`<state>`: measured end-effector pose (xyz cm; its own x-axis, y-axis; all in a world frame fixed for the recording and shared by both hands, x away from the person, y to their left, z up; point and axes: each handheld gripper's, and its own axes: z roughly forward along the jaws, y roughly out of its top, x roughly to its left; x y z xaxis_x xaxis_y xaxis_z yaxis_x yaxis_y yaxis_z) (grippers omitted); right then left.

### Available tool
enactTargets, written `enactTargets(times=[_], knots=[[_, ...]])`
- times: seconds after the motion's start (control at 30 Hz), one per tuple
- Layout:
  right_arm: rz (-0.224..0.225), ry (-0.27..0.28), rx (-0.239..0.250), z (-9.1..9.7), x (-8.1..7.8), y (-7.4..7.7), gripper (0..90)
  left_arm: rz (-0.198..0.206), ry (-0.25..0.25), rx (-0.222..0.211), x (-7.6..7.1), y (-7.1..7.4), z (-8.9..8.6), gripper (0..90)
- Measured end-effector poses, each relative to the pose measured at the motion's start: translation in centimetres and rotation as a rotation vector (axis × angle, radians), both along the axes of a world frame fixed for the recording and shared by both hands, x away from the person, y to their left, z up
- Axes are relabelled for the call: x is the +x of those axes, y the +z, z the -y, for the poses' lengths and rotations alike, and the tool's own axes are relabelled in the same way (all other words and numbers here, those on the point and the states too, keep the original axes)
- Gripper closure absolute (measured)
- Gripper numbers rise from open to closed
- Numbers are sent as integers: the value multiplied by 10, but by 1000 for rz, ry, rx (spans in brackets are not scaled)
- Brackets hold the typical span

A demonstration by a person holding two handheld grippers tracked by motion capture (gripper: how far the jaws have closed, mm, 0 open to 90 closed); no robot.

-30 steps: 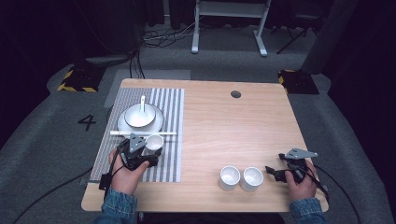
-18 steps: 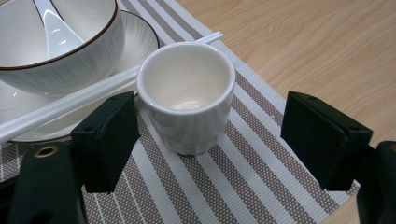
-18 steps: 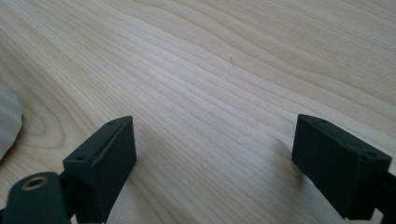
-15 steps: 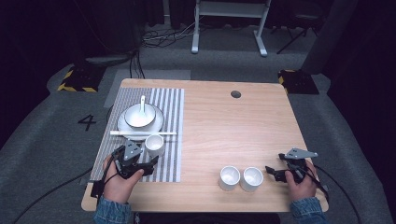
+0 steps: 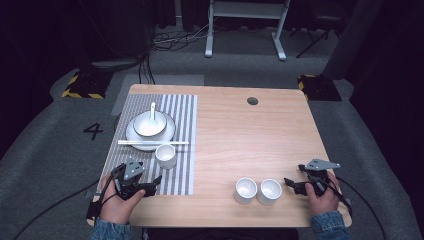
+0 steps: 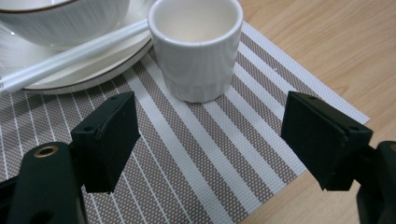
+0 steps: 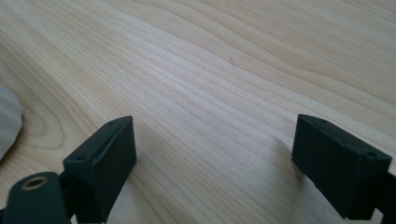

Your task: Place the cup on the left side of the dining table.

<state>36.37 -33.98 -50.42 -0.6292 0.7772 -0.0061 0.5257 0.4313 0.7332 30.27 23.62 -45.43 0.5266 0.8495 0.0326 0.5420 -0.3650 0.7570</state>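
A small white cup (image 5: 165,156) (image 6: 196,46) stands upright on the striped placemat (image 5: 183,165) (image 6: 196,158), just in front of a plate (image 5: 138,137) that carries a white bowl (image 5: 148,124) with a spoon (image 5: 152,111). White chopsticks (image 5: 150,142) (image 6: 70,56) lie across the plate's near rim. My left gripper (image 5: 150,184) (image 6: 210,135) is open on the mat's near end, a short way back from the cup, nothing between its jaws. Two more white cups (image 5: 245,190) (image 5: 269,192) stand side by side near the front edge. My right gripper (image 5: 291,184) (image 7: 215,163) is open over bare wood, just right of them.
The wooden table (image 5: 250,145) has a round cable hole (image 5: 252,101) at the back right. Cables trail from both grippers off the front edge. A white desk frame (image 5: 245,20) stands on the grey floor behind the table.
My left gripper has drawn back toward the front edge, leaving the small cup standing alone on the mat. The right gripper has stayed where it was.
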Motion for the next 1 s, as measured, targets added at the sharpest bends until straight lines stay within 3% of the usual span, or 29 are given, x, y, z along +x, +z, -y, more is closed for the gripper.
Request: enactTargets(times=[0.2, 0.47, 0.67, 0.8, 0.87, 1.0], knots=[[0, 0, 0, 0, 0, 0, 139, -28, -30, 4, -3, -7, -3, 191], [0, 0, 0, 0, 0, 0, 138, -100, -70, 20, -8, -23, -5, 177], [0, 0, 0, 0, 0, 0, 139, -117, -69, 25, -14, -33, -6, 176], [0, 0, 0, 0, 0, 0, 139, -121, -65, 35, -17, -40, -6, 176], [0, 0, 0, 0, 0, 0, 139, -96, -38, 32, -21, -45, -6, 177], [0, 0, 0, 0, 0, 0, 139, -74, -34, 27, -25, -49, -5, 174]])
